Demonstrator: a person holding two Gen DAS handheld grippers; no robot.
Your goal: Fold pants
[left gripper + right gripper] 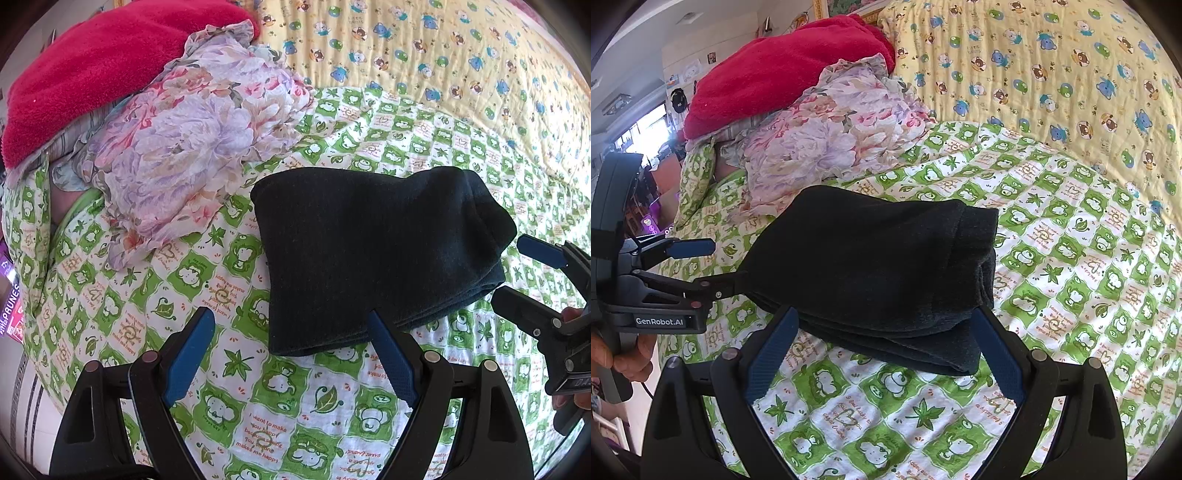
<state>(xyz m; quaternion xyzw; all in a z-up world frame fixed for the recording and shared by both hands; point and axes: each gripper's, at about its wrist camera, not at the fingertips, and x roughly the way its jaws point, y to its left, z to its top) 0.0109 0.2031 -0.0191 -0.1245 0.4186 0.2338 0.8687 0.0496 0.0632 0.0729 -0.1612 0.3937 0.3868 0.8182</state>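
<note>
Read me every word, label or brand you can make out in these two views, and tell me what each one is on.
"GenRobot.AI": white letters on the body of the left tool, seen in the right wrist view.
"PRUNES": on a purple package at the left edge of the left wrist view; smaller print beside it is unreadable.
"I want to make you happy": orange print repeated on the green-and-white quilt; its other captions are too small or distorted to read.

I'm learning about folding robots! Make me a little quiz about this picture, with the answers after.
1. True or false: the dark pants lie folded in a bundle on the green frog quilt.
2. Which cloth touches the red blanket: A floral fabric, B dark pants?
3. Fill in: the left hand-held gripper and right hand-held gripper are both ____.

Key: 1 true; 2 A; 3 open.
</note>
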